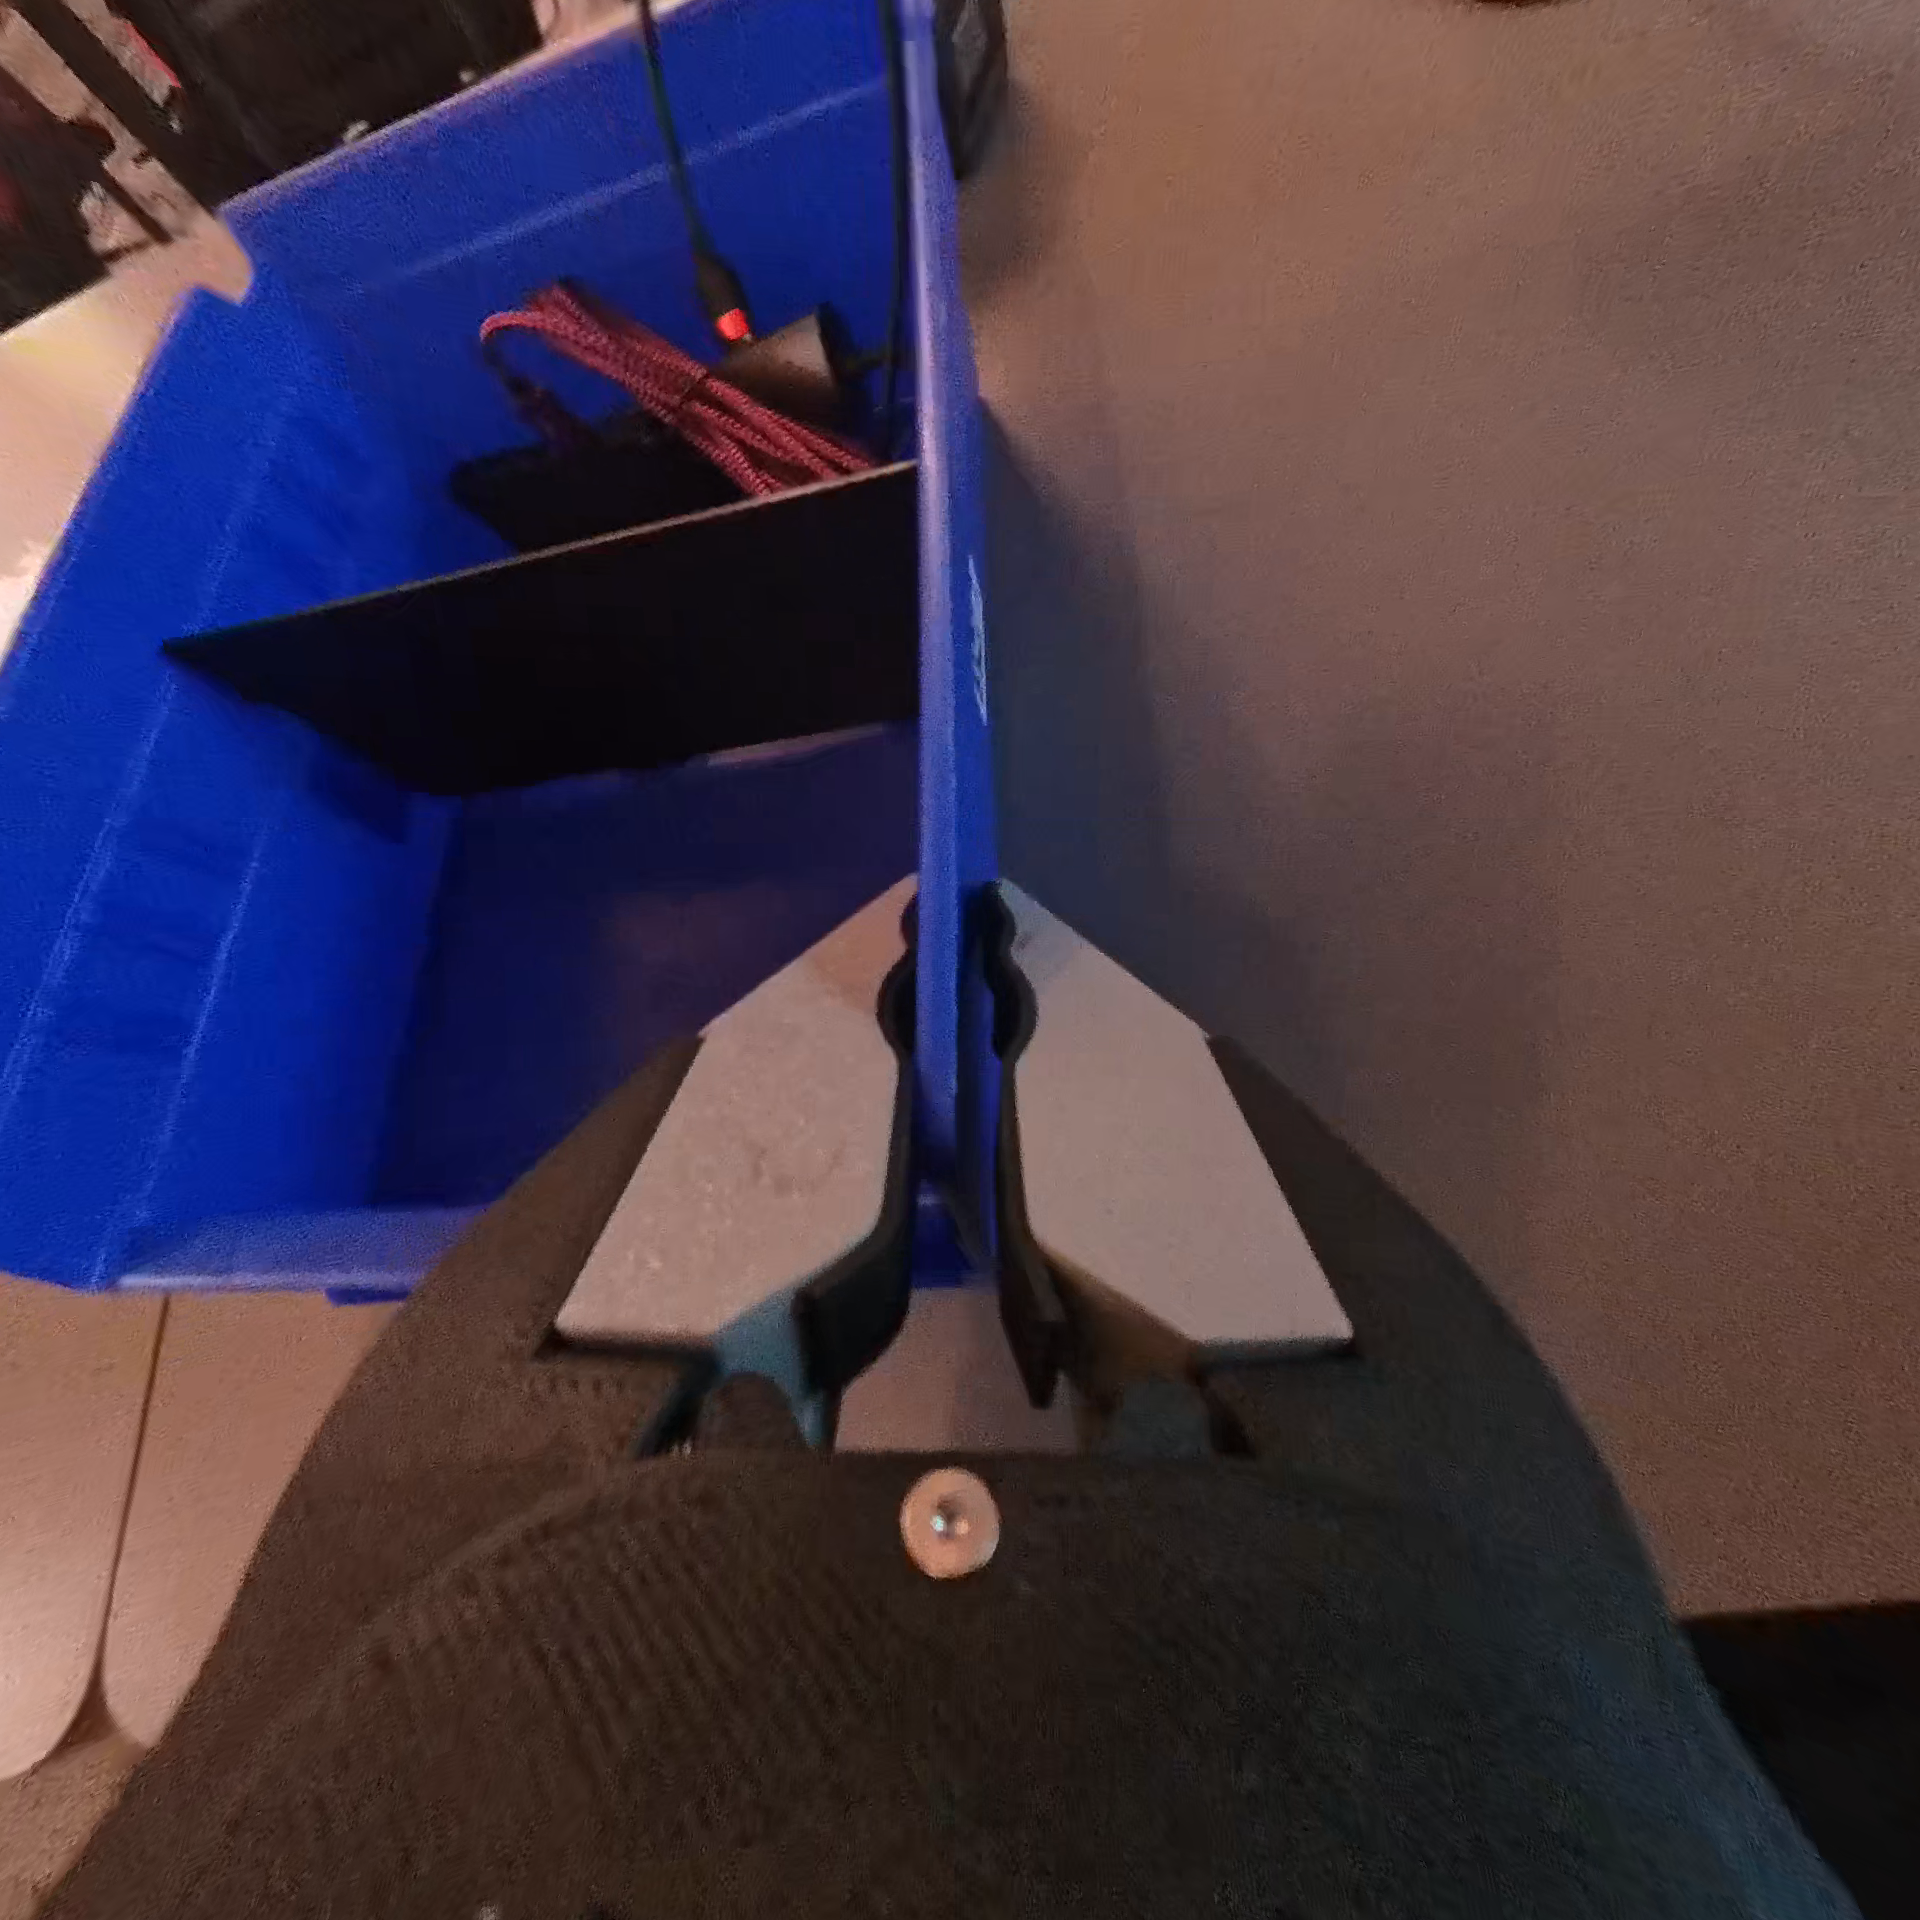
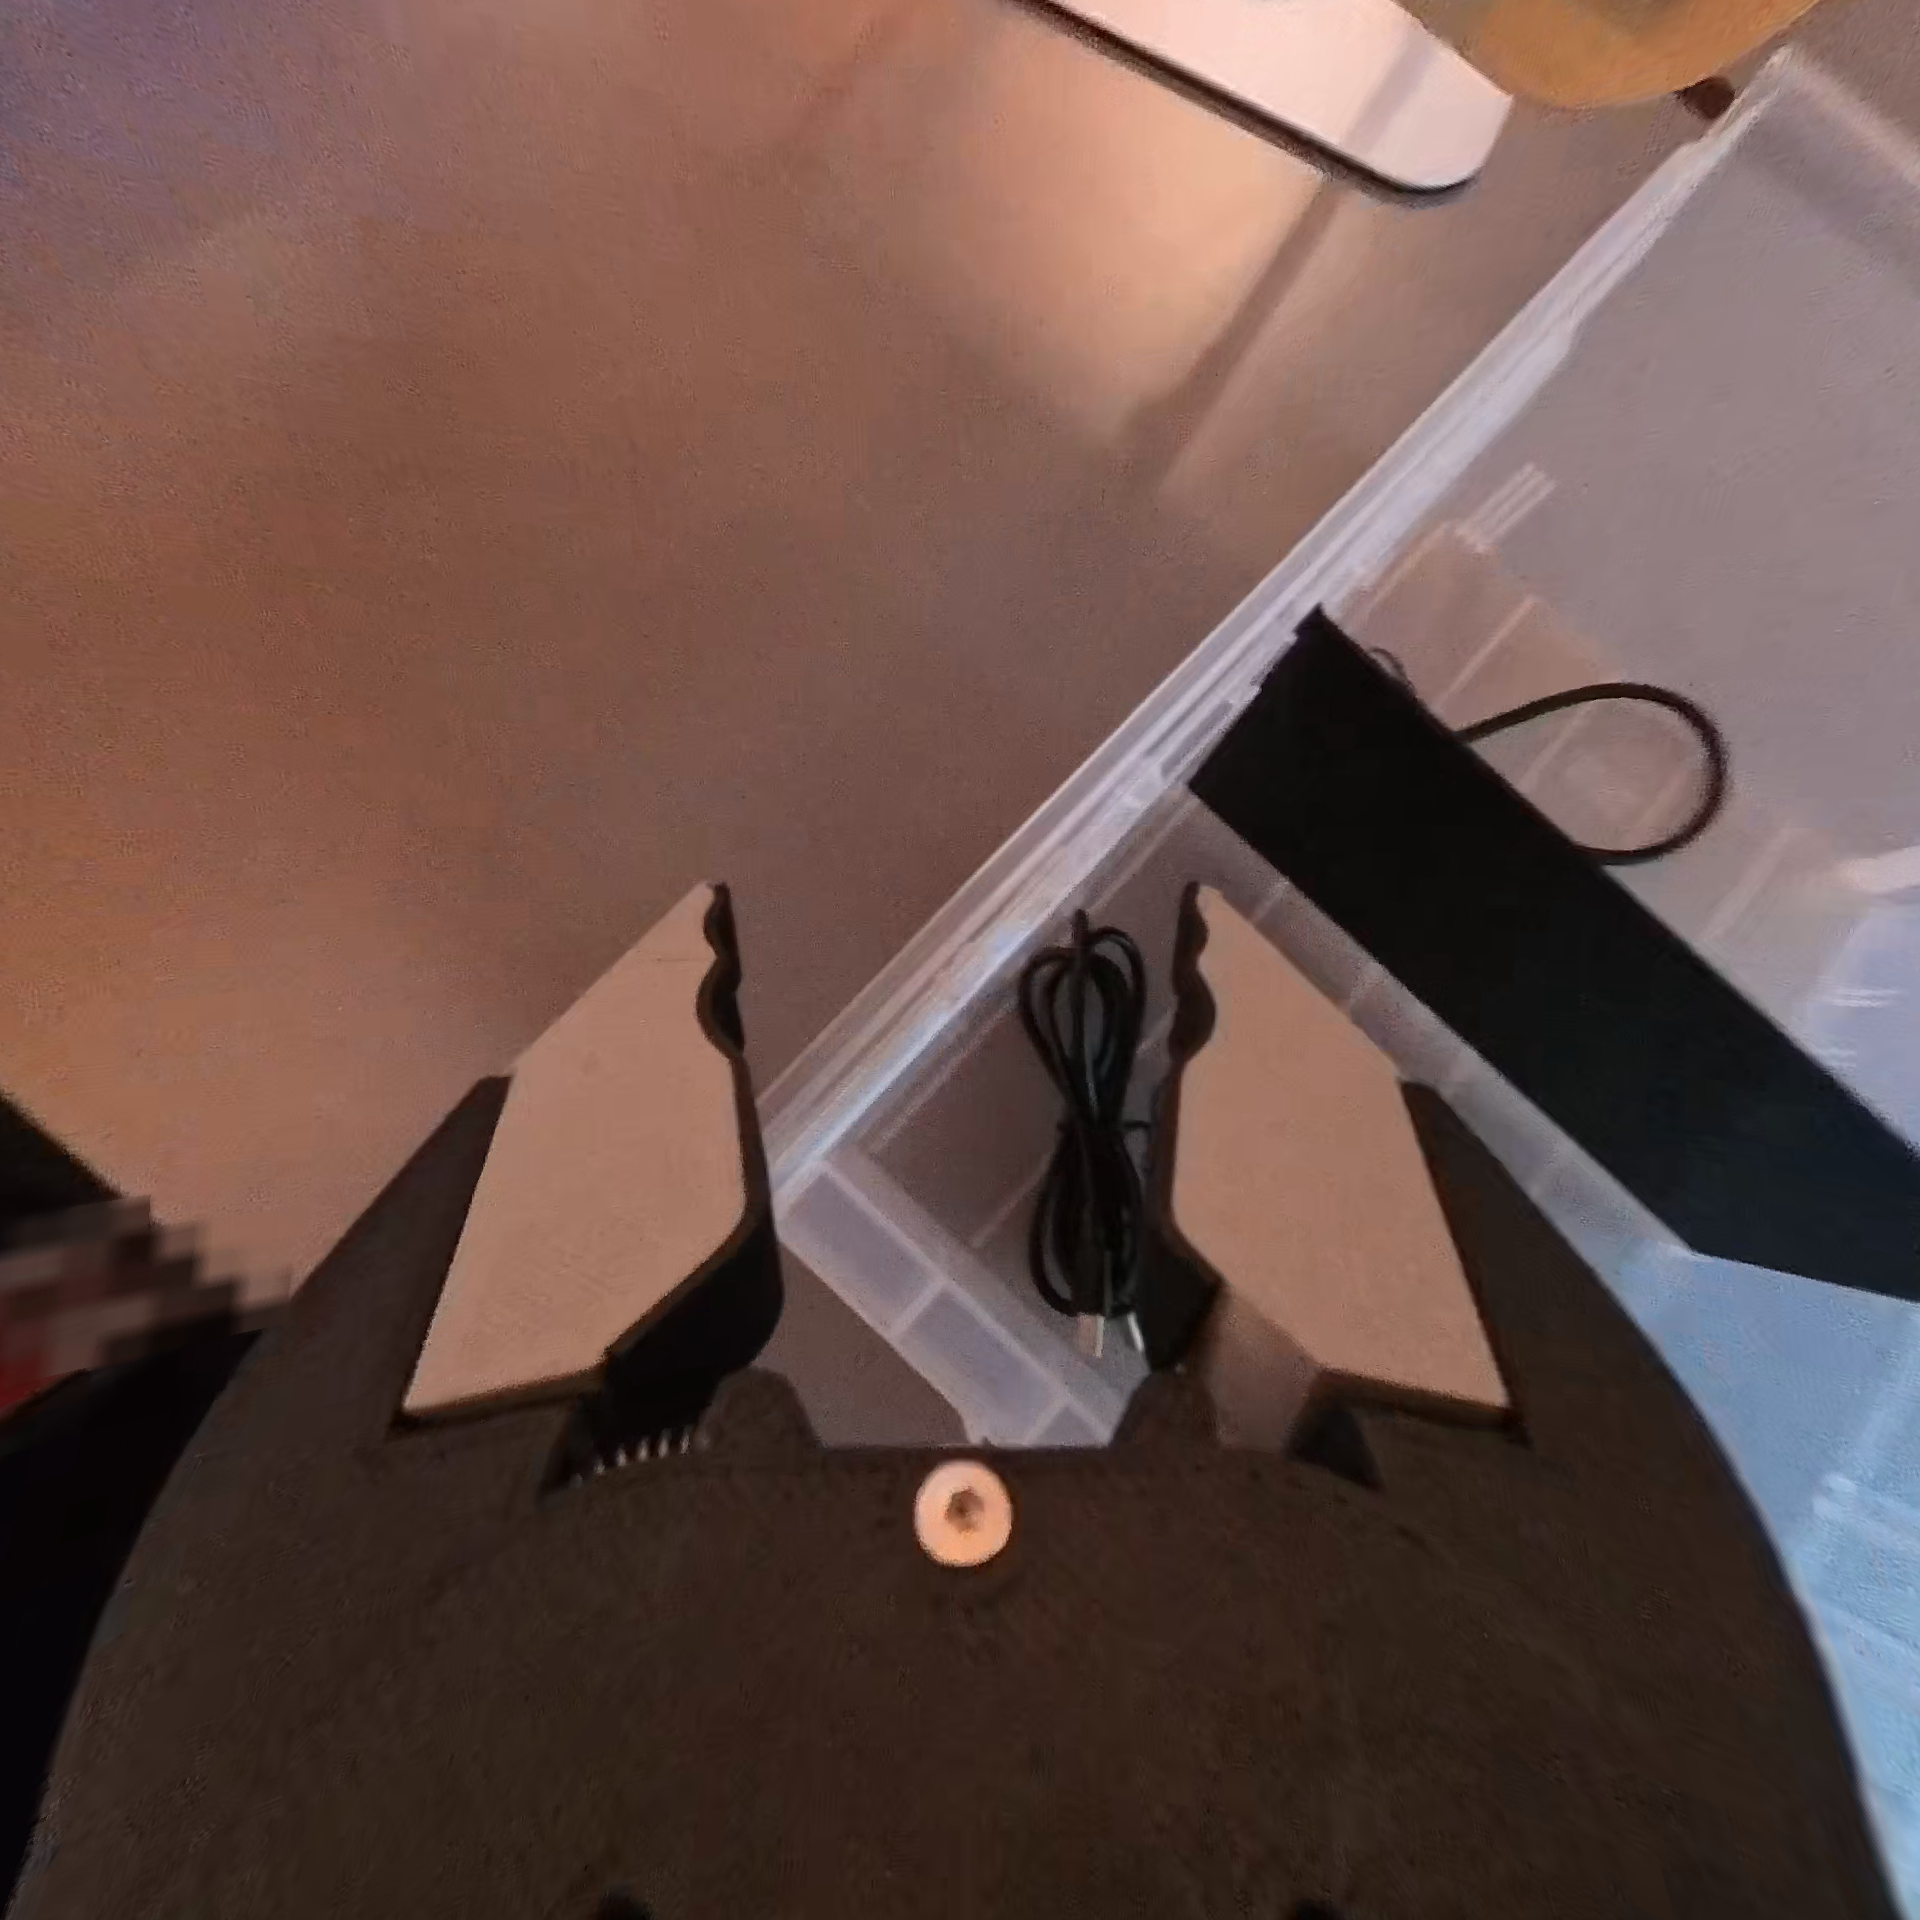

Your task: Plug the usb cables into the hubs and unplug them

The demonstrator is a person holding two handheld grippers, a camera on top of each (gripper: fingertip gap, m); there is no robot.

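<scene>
My left gripper (image 1: 954,914) is shut on the right side wall of a blue bin (image 1: 940,644), one finger inside and one outside. A black divider (image 1: 582,675) splits the bin. Behind it lie a red braided cable (image 1: 707,405), a dark hub (image 1: 592,478) and a black cable with a red-tipped plug (image 1: 727,312). The near compartment holds nothing I can see. My right gripper (image 2: 956,904) is open above the near corner of a clear plastic bin (image 2: 1143,790). A coiled black usb cable (image 2: 1081,1122) lies in that bin between my fingers, untouched.
The bins stand on a brown tabletop (image 1: 1455,623). A black divider (image 2: 1538,987) crosses the clear bin, with a thin black cable loop (image 2: 1662,769) behind it. A pale flat object (image 2: 1299,94) lies at the table's far side. A dark box (image 1: 977,73) stands behind the blue bin. Some 45 cm of space lies between my two pairs of fingers. Measured from the fingertips, the pale flat object (image 2: 1299,94) is 30 cm or so from the right gripper and 50 cm from the left.
</scene>
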